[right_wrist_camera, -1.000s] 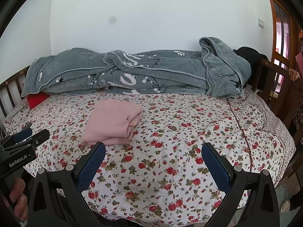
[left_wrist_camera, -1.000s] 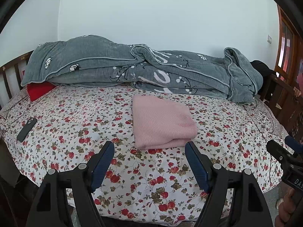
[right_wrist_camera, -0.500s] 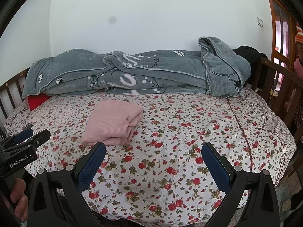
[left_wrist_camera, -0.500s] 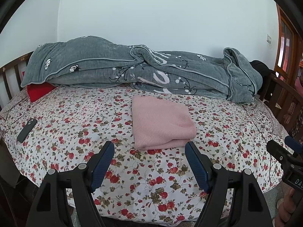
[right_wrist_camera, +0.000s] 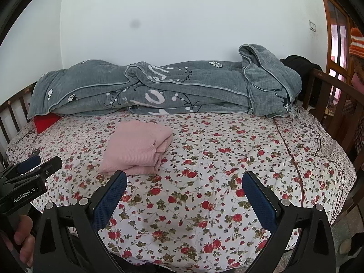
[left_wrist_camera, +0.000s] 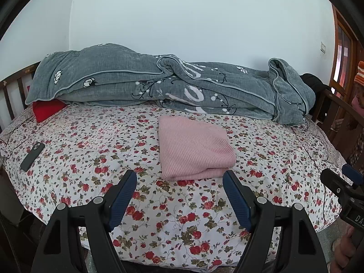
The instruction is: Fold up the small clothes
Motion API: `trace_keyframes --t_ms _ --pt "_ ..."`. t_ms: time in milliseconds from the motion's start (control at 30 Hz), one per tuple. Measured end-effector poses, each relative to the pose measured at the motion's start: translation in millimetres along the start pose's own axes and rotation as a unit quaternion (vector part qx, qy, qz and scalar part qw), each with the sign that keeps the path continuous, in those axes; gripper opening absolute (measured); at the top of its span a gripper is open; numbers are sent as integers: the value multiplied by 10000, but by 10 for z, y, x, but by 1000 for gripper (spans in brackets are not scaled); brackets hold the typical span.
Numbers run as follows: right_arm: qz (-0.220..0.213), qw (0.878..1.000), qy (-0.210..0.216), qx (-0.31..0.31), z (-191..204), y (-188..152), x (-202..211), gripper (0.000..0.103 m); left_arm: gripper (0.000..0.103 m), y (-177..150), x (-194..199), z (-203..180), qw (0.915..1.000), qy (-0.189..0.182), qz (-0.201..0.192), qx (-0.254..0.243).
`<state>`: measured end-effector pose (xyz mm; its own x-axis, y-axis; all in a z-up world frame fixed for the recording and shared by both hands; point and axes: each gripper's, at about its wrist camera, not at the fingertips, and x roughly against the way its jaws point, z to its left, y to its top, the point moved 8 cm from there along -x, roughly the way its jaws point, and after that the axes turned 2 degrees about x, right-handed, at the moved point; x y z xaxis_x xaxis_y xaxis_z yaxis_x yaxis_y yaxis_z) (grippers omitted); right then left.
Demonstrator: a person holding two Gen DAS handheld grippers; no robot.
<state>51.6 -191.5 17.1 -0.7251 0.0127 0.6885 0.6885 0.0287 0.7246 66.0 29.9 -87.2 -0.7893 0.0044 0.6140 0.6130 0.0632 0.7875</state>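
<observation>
Nothing has moved; pink garment (left_wrist_camera: 194, 149) lies folded, ribbed.

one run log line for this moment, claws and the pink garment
left claw: open, empty | right claw: open, empty | pink garment: folded, flat on floral bedsheet, untouched

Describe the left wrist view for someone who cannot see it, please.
A folded pink garment lies on a bed with a floral sheet, just beyond the open, empty left gripper. A rumpled grey quilt runs along the white wall, and a dark phone lies at the left.
</observation>
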Motion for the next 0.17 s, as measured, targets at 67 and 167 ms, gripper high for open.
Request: trace_keyframes --t_ms 67,167 --pt "1 10000 2 -3 -3 -1 0 100 77 4 -4 -2 10000 4 -3 3" --pt "4 10000 11 1 23 8 4 100 79 24 -1 -6 10000 -25 -20 -23"
